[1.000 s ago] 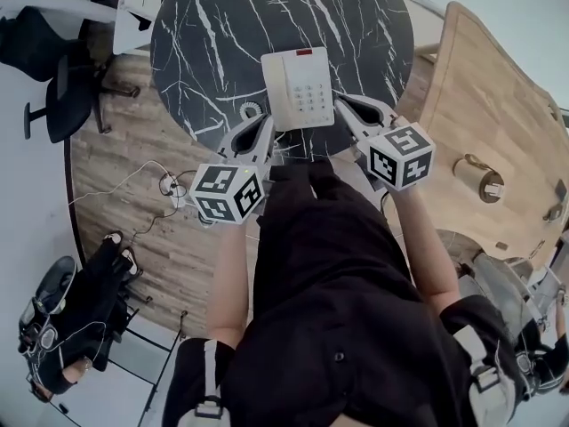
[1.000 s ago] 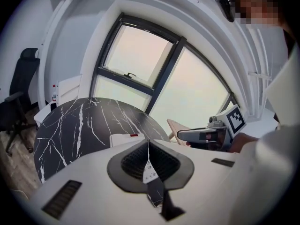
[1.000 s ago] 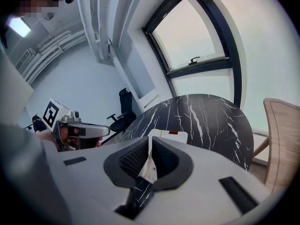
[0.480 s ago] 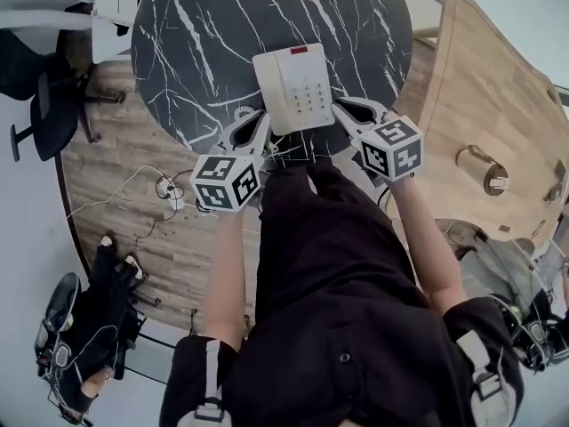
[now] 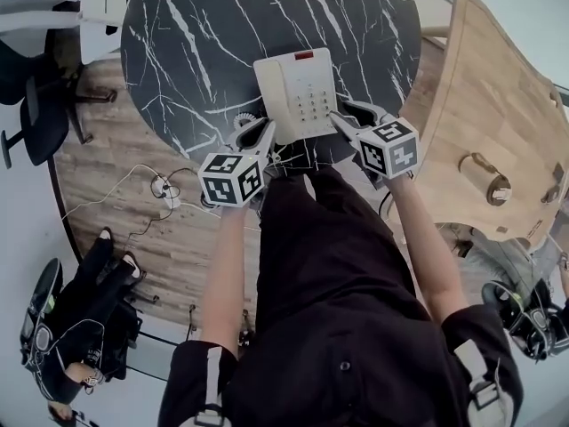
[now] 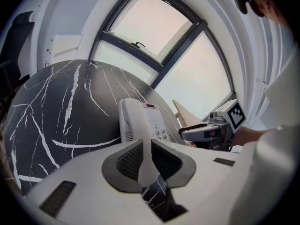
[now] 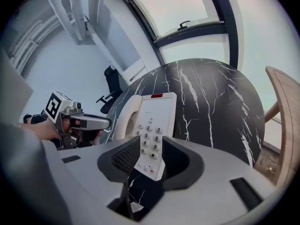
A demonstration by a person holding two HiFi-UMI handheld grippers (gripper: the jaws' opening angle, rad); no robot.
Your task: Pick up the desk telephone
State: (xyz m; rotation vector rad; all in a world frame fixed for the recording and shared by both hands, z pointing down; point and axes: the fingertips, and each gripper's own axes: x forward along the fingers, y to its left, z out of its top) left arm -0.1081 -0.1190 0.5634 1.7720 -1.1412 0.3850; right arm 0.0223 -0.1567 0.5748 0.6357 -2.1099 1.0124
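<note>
A white desk telephone (image 5: 298, 92) with its handset on the left and a keypad lies near the front edge of a round black marble table (image 5: 204, 43). My left gripper (image 5: 265, 132) hangs just short of the phone's near left corner, its jaws shut on nothing. In the left gripper view the handset (image 6: 133, 121) shows beyond the left gripper (image 6: 145, 149). My right gripper (image 5: 342, 116) is at the phone's near right corner with its jaws opening. The keypad's near corner (image 7: 151, 144) shows in the gap of the right gripper (image 7: 150, 151), and the pads do not press on it.
The phone's coiled cord (image 5: 244, 123) lies by the left gripper. A pale wooden table (image 5: 498, 105) with a tape roll (image 5: 484, 181) stands to the right. An office chair (image 5: 36, 105) and floor cables (image 5: 160, 185) are on the left.
Both grippers have sunk toward the phone's near edge and tipped further down. The right jaws have parted; the left jaws stay together.
</note>
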